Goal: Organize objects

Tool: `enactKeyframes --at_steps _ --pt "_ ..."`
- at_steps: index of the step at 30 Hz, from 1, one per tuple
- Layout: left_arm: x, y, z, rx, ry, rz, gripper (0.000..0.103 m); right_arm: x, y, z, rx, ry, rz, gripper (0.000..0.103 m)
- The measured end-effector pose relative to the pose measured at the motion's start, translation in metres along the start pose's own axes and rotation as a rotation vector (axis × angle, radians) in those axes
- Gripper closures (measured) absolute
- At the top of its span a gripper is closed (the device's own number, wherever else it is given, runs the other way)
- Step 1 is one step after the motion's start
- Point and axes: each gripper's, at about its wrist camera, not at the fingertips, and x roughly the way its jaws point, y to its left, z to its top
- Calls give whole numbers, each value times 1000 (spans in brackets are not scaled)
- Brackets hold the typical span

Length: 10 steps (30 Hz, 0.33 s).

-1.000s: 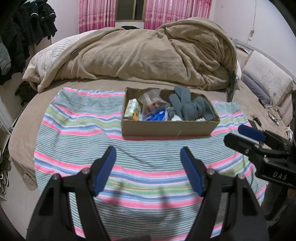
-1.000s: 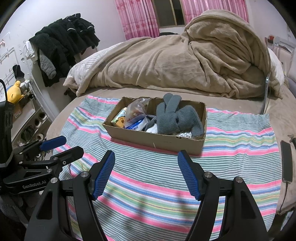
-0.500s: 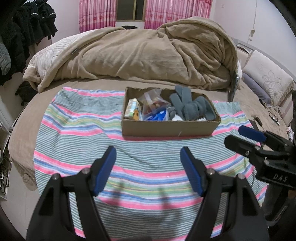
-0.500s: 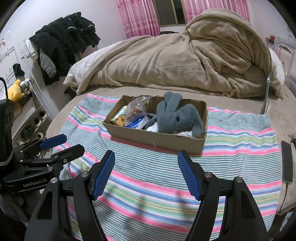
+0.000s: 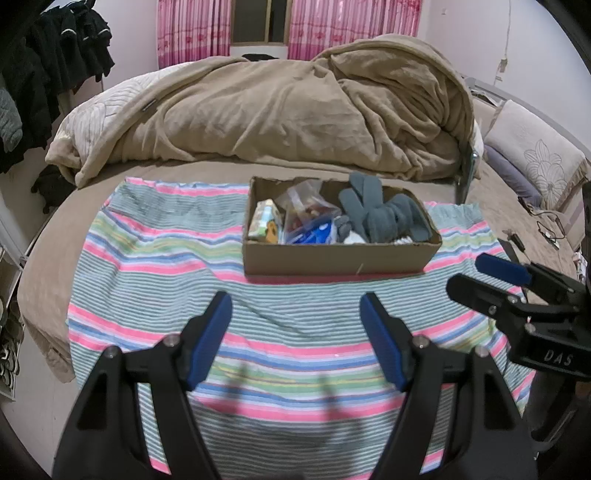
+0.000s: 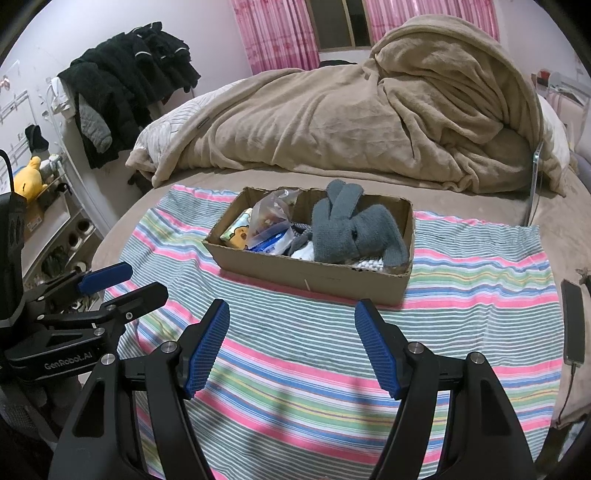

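Hovering over the striped cloth (image 5: pixel 155 280), left gripper (image 5: pixel 295 306) and right gripper (image 6: pixel 291 314) both gape wide, holding nothing. At twelve o'clock, the cardboard box (image 6: pixel 310 273) holds grey gloves (image 6: pixel 351 229), plastic bag (image 6: pixel 271 214), tissue pack (image 6: pixel 238 230). Beyond: beige blanket (image 5: pixel 277 110).

Brown cardboard box (image 5: pixel 338 260), grey gloves (image 5: pixel 380 216), pink-green-blue striped cloth (image 5: pixel 166 258), tan blanket (image 5: pixel 277 110), pink curtains (image 5: pixel 192 29)

L/R wrist cams | face bed, near | share box (image 5: pixel 341 254) (edges prob. warped)
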Motion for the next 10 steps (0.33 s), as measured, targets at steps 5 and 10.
enactKeyframes --at_steps 5,10 --pt "-1 -1 0 1 -5 -4 30 1 -1 0 1 3 -1 30" --pt "0 0 0 -3 -3 -3 30 2 -1 -1 2 10 -1 30"
